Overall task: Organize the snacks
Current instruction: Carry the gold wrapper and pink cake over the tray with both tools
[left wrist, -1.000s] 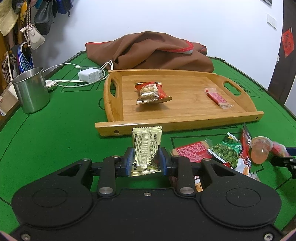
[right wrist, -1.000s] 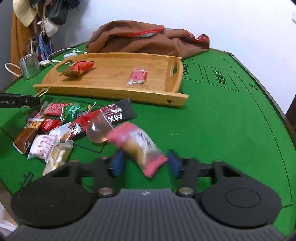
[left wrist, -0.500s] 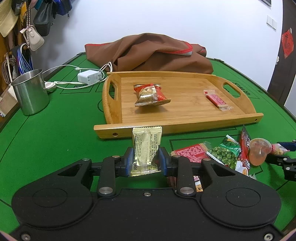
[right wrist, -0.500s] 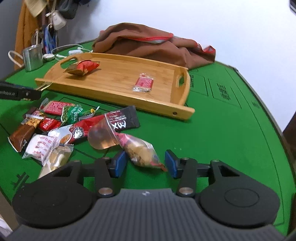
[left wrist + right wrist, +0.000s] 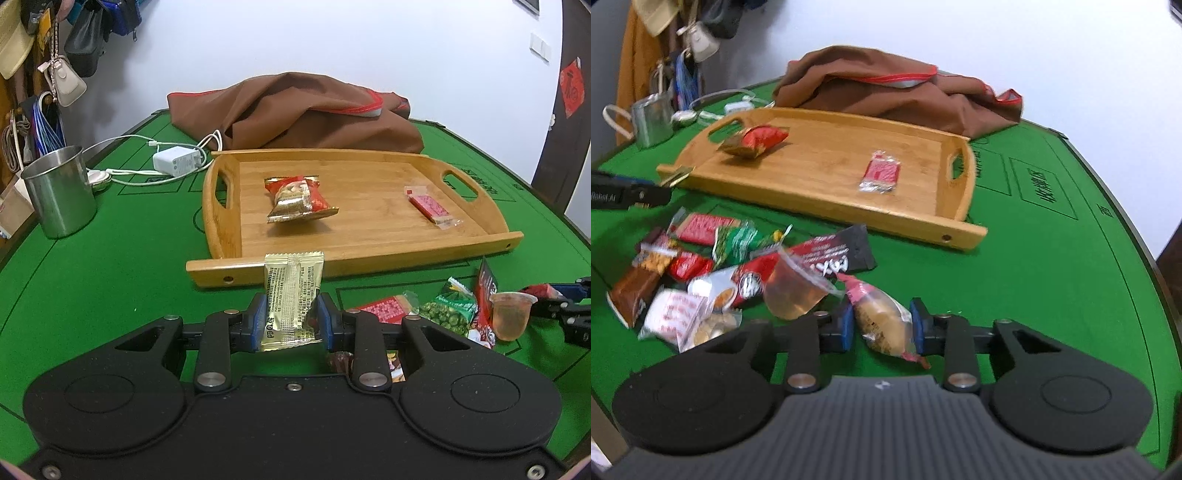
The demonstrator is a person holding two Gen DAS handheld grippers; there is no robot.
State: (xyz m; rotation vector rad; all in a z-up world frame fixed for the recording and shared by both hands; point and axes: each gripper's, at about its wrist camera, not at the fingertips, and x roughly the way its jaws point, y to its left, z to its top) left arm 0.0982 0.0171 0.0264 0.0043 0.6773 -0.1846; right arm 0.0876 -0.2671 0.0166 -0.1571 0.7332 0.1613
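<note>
Green felt counter (image 5: 110, 266) with a wooden tray (image 5: 369, 254) lying across its middle. The tray's near rim is a low straight wall; handle cut-outs pierce its two short ends. Bare felt extends left of the tray toward a steel cup (image 5: 61, 192) and, in the right wrist view, right of the tray to the counter's curved edge (image 5: 1137, 236). A brown cloth (image 5: 295, 110) is heaped behind the tray's far rim, with a white charger (image 5: 177, 160) and its cable to the left.

On the tray floor: a red nut packet (image 5: 299, 199) toward the left end and a small red sachet (image 5: 430, 206) toward the right end, well apart.

Left gripper (image 5: 291, 321): closed on a gold foil packet (image 5: 291, 295), held upright between the blue pads; the packet's top edge overlaps the tray's near rim in the left wrist view.

Right gripper (image 5: 882, 326): narrowed around a clear bag with a tan snack (image 5: 882, 321), pink sealed ends projecting fore and aft; both pads appear to touch the bag. A jelly cup (image 5: 792, 291) lies tilted just left of it, at the edge of the loose snack pile (image 5: 701, 266) that sits in front of the tray.
</note>
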